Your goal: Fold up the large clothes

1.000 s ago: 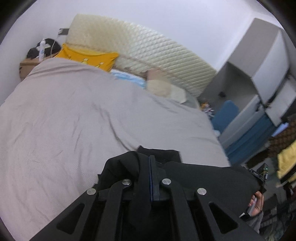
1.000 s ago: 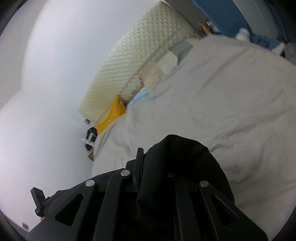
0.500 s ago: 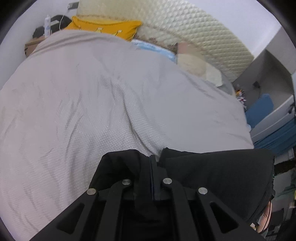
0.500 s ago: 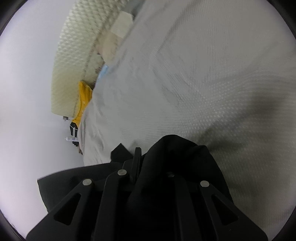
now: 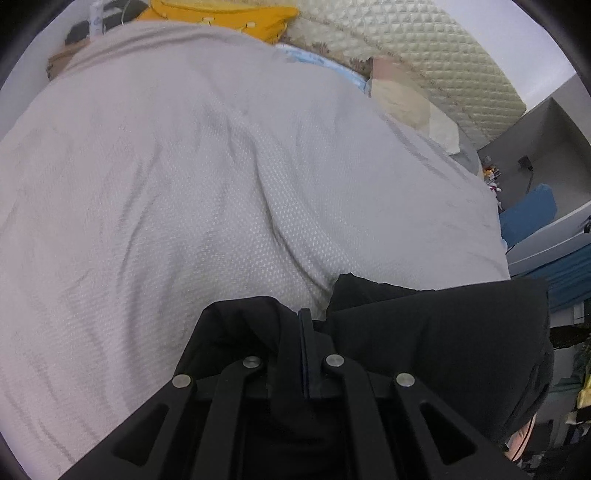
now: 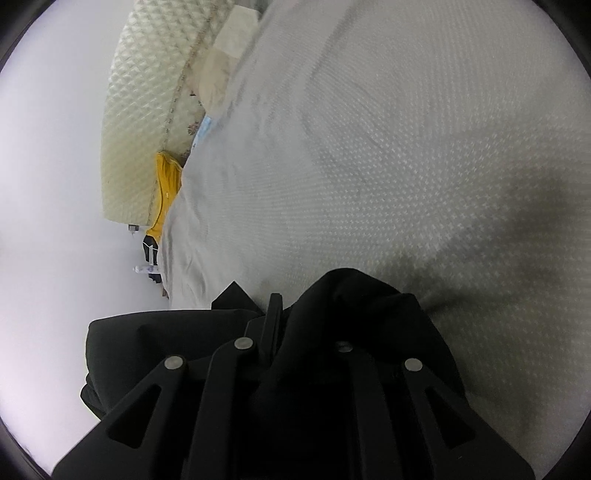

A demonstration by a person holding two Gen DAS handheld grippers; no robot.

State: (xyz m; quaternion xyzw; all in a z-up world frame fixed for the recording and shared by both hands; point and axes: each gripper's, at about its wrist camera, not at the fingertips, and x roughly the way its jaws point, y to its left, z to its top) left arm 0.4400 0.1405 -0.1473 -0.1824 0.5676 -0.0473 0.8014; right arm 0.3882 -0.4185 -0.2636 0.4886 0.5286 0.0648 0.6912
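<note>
A black garment (image 5: 443, 332) is held in the air just above the near edge of a bed with a light grey textured cover (image 5: 184, 166). My left gripper (image 5: 306, 321) is shut on one bunched part of its edge. My right gripper (image 6: 280, 310) is shut on another part of the same black garment (image 6: 351, 302), which drapes over the fingers and stretches to the left (image 6: 166, 332). The fingertips are mostly hidden by cloth in both views.
A cream quilted headboard (image 5: 424, 51) stands at the far end, with a yellow pillow (image 5: 221, 14), a beige pillow (image 5: 402, 99) and a pale blue one by it. A grey cabinet and a blue item (image 5: 532, 218) are to the bed's right. A white wall (image 6: 55, 184) is on its left.
Both grippers have tilted down and moved forward over the bed with the garment. The bed cover now fills most of both views, and the garment hangs closer to it.
</note>
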